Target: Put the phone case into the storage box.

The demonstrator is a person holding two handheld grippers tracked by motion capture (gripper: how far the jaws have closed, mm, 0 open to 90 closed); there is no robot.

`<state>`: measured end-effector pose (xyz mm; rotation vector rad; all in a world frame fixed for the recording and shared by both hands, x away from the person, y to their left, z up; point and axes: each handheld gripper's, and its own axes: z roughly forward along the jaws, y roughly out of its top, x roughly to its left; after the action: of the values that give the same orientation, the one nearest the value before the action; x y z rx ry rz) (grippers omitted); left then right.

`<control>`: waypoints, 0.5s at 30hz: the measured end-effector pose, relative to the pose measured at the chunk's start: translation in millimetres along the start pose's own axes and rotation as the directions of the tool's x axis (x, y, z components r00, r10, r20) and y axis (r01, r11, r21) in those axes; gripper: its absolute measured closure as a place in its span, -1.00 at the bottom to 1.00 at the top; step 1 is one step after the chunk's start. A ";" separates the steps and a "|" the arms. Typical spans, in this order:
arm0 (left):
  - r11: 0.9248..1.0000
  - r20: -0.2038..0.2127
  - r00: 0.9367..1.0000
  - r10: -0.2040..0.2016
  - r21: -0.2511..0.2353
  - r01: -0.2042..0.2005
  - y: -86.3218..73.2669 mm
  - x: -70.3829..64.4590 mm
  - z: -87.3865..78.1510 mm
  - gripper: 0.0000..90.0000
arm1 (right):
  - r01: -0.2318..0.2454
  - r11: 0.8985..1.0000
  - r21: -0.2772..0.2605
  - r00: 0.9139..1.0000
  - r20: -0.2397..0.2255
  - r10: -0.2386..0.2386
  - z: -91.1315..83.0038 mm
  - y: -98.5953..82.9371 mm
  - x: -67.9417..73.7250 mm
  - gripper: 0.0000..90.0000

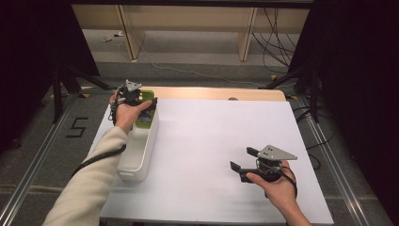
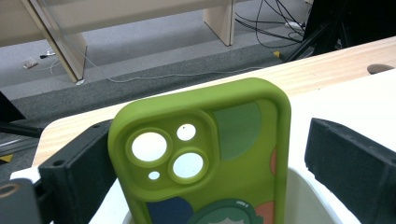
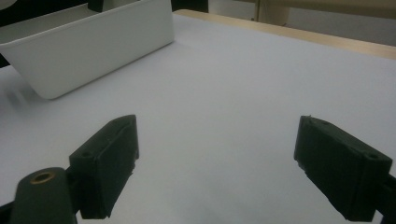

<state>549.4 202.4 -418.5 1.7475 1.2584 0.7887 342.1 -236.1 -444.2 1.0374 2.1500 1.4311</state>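
Tongs in the left hand (image 1: 126, 113), the left tongs (image 1: 141, 101), were seen held over the far end of a long white plastic bin (image 1: 137, 155) that lay along the left side of the white-covered surface (image 1: 211, 141). A lime-green silicone phone case with round camera cut-outs and coloured cartoon patches (image 2: 210, 158) stood upright between the two black jaws in the left gripper view. The jaws were spread apart: a clear gap was visible between the case and the jaw on the right of that view, while at the other jaw the case overlapped it, and whether they touched could not be told. The lower part of the case was seen down inside the white bin, whose rim (image 2: 317, 196) curved beneath it. In the high view the same green case (image 1: 147, 110) was seen at the bin's far end, partly covered by the hand.

The right tongs (image 1: 242, 162) were held low over the near right part of the surface by the right hand (image 1: 275, 183), pointing leftward, well apart from the bin. Their jaws were wide apart with nothing between them, and bare white surface (image 3: 224, 116) was seen through the gap in the right gripper view, with the bin's side wall (image 3: 93, 51) farther off at the upper left.
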 end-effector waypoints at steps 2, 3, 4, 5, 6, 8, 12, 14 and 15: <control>1.000 0.000 1.000 -0.002 -0.009 0.002 1.2 0.0 -0.7 -0.91 | 0.001 1.000 0.001 1.000 0.000 -0.001 -0.4 0.3 0.0 -0.66; 1.000 0.000 1.000 0.000 -0.010 0.000 2.0 0.4 -0.9 -0.92 | 0.003 1.000 -0.001 1.000 0.001 -0.003 -0.4 0.4 -0.1 -0.66; 1.000 -0.001 1.000 0.000 -0.011 0.000 2.8 0.6 -1.2 -0.93 | 0.004 1.000 -0.001 1.000 0.002 -0.004 -0.5 0.5 -0.1 -0.66; 1.000 -0.002 1.000 0.000 -0.015 0.000 3.6 0.7 -1.3 -0.93 | 0.003 1.000 -0.001 1.000 0.001 -0.003 -0.4 0.5 0.0 -0.66; 1.000 -0.003 1.000 0.001 -0.018 -0.001 4.5 0.8 -1.6 -0.95 | 0.003 1.000 -0.001 1.000 0.001 -0.003 -0.5 0.5 0.1 -0.66; 1.000 -0.006 1.000 0.005 -0.022 -0.005 6.3 0.8 -2.6 -0.96 | 0.003 1.000 0.000 1.000 0.001 -0.003 -0.4 0.5 0.3 -0.67; 0.999 -0.012 1.000 0.010 -0.032 -0.010 9.4 0.5 -5.1 -0.98 | 0.004 1.000 -0.002 1.000 0.002 -0.004 -0.6 0.6 -0.2 -0.66; 0.999 -0.013 1.000 0.011 -0.039 -0.012 10.7 0.2 -6.7 -0.99 | 0.005 1.000 -0.002 1.000 0.002 -0.005 -0.5 0.5 -0.2 -0.66; 0.999 -0.012 1.000 0.011 -0.042 -0.011 11.3 0.2 -7.5 -1.00 | 0.003 1.000 -0.001 1.000 0.001 -0.003 -0.5 0.6 0.0 -0.66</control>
<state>548.0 202.7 -405.0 1.7201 1.2321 0.8271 342.0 -236.3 -443.5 1.0336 2.1491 1.4296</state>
